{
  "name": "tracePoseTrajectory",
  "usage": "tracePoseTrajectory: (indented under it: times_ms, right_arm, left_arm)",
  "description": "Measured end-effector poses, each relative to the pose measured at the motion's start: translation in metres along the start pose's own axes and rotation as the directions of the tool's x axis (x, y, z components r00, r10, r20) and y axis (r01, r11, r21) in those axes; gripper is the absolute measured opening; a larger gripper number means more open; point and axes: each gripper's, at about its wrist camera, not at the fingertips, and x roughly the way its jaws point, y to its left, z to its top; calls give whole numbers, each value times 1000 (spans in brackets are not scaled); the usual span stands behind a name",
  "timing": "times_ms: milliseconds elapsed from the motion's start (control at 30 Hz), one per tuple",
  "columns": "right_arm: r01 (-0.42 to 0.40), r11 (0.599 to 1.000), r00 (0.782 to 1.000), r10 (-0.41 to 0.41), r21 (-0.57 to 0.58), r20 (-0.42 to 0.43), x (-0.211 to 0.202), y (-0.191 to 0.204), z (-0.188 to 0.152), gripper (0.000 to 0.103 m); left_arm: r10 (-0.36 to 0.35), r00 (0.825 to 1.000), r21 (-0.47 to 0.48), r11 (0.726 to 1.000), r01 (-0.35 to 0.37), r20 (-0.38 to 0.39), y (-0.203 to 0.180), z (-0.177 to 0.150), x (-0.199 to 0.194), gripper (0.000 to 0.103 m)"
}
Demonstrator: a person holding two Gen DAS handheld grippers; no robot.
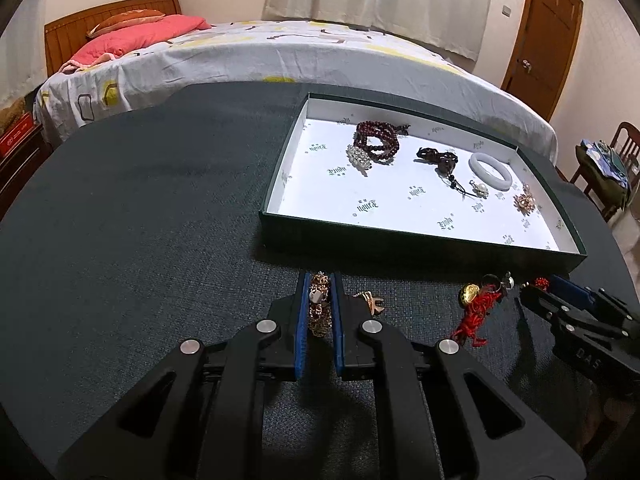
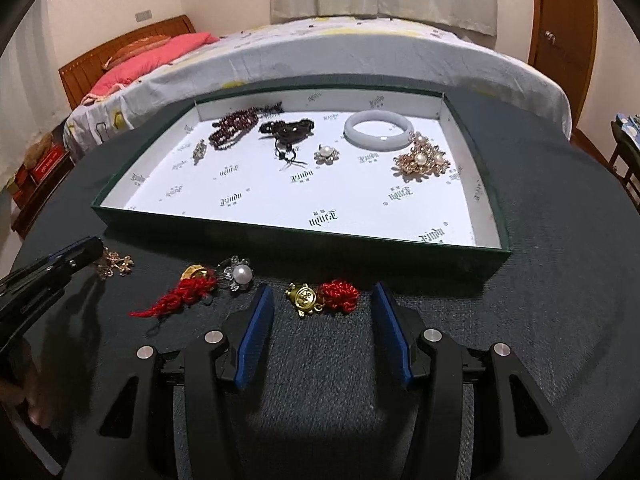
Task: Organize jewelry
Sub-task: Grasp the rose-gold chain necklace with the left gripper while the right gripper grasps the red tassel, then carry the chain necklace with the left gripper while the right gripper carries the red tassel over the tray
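Left hand-held gripper pinches a gold chain; right hand-held gripper gapes wide, empty.

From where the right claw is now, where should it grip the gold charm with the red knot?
Grip the red knot, coming straight down with the open right claw. It is bulkier and softer than the flat gold charm lying beside it.

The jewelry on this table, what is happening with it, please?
A person is sorting jewelry into the green tray. The left gripper is shut on a gold chain lying on the table. The right gripper is open around a gold charm with a red knot. Several pieces already lie in the tray.
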Motion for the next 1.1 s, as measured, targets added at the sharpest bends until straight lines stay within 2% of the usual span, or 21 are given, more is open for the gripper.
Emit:
tracePoseTrajectory:
  times_ms: [67, 167, 267, 300, 1100]
  right_arm:
    - [4, 1000, 1000, -4, -9, 0, 0, 2, 0, 51]
    - [-2, 1000, 1000, 2, -13, 1, -3, 1, -1, 34]
    - [-14, 1000, 1000, 14, -11, 1, -6, -1, -4, 23]
    - [-20, 1000, 1000, 20, -9, -1, -5, -2, -3, 15]
    - [-39, 999, 997, 37, 33, 66, -22, -12, -4, 14]
  left_arm:
    - [0, 1000, -1, 1000, 0, 0, 0, 0, 0, 11]
    - [1, 1000, -3, 1000, -1, -3, 0, -2, 2, 11]
    - [1, 1000, -2, 1000, -1, -6, -1, -2, 3, 11]
    - [1, 1000, -1, 1000, -1, -5, -1, -2, 3, 11]
    - [-6, 1000, 2, 1000, 6, 25, -3, 2, -9, 9]
